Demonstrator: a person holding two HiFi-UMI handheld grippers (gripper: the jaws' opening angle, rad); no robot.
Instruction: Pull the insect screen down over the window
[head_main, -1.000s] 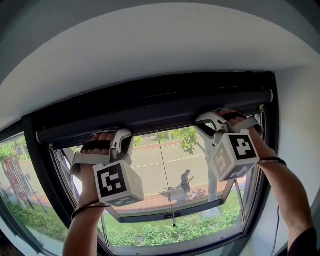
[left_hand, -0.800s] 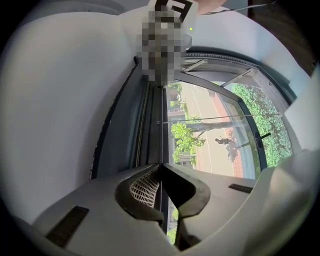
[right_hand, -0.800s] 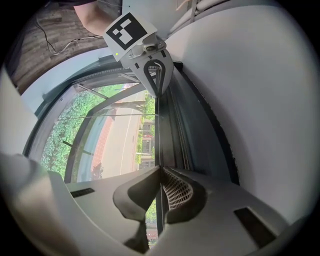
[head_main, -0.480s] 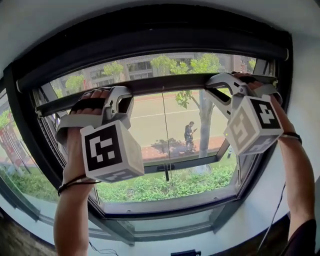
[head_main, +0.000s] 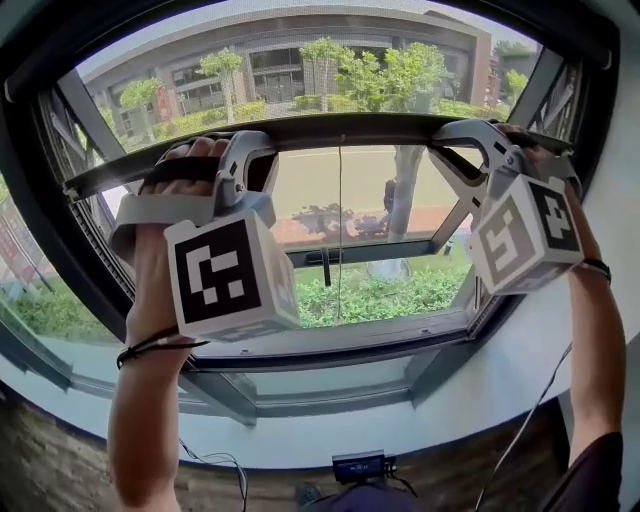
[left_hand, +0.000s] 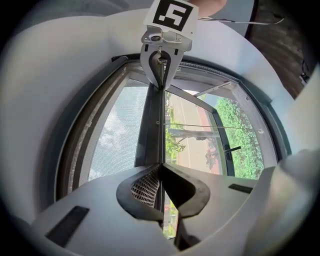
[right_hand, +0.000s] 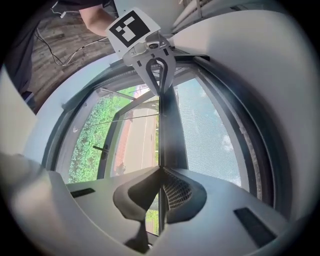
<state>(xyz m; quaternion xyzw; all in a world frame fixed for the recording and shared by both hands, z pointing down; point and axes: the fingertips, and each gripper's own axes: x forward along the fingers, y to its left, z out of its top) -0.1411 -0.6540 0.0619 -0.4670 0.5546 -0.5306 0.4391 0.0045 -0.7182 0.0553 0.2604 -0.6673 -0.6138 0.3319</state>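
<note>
The insect screen's dark bottom bar (head_main: 345, 130) runs across the window about halfway up the glass, with fine mesh (head_main: 300, 60) stretched above it. My left gripper (head_main: 252, 150) is shut on the bar left of the middle. My right gripper (head_main: 462, 135) is shut on it near the right end. In the left gripper view the jaws (left_hand: 161, 166) pinch the bar's (left_hand: 152, 125) thin edge, mesh (left_hand: 117, 135) lies beside it, and the right gripper (left_hand: 162, 75) clamps the far end. The right gripper view mirrors this: jaws (right_hand: 160, 169) on the bar (right_hand: 170, 135), mesh (right_hand: 207, 135), and the left gripper (right_hand: 159, 75).
A thin pull cord (head_main: 340, 205) hangs from the bar's middle. Behind it a tilted window sash carries a dark handle (head_main: 325, 262). The black window frame (head_main: 330, 350) and pale sill (head_main: 420, 420) lie below. A small device (head_main: 360, 465) and cables sit on the floor.
Both grippers have come down together with the bar, from just under the top cassette to mid-window. More mesh now shows above the bar, and the head view has tilted down to the sill.
</note>
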